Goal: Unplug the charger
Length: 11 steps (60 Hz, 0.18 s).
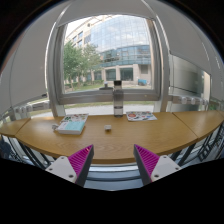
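Observation:
My gripper (113, 163) is open and empty, its two pink-padded fingers (80, 160) spread wide over the near edge of a long wooden table (110, 138). No charger or plug can be made out. A small dark object (109, 128) lies on the table beyond the fingers, too small to identify. A tall bottle-like object (118, 98) stands at the far edge of the table, by the window.
A teal book (71, 125) lies on the table to the left and a magazine (141, 116) to the right. A large window (108, 55) behind the table shows trees and buildings. Chair backs (25, 152) line the near edge.

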Available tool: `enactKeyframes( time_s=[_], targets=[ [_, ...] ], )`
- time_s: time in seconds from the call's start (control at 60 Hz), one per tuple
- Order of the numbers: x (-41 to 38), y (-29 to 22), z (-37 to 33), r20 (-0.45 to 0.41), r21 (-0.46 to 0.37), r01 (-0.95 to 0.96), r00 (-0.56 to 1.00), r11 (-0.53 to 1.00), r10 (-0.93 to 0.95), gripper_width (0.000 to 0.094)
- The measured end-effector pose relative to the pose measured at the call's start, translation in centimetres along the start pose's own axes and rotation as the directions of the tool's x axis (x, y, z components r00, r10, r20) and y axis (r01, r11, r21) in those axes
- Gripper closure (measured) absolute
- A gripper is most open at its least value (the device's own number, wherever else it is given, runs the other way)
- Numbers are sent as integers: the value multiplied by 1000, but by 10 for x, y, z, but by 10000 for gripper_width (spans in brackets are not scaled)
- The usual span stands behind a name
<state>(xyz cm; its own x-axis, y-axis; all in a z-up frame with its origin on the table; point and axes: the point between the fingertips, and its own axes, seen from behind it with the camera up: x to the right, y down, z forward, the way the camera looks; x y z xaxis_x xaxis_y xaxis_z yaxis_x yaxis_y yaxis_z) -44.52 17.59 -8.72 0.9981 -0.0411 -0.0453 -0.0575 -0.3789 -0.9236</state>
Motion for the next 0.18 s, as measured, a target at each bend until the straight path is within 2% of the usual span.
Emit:
enactKeyframes(
  time_s=[0.183],
  targets=[
    [-31,-4,32,20,9,9,1000,1000,-9,138]
  ],
)
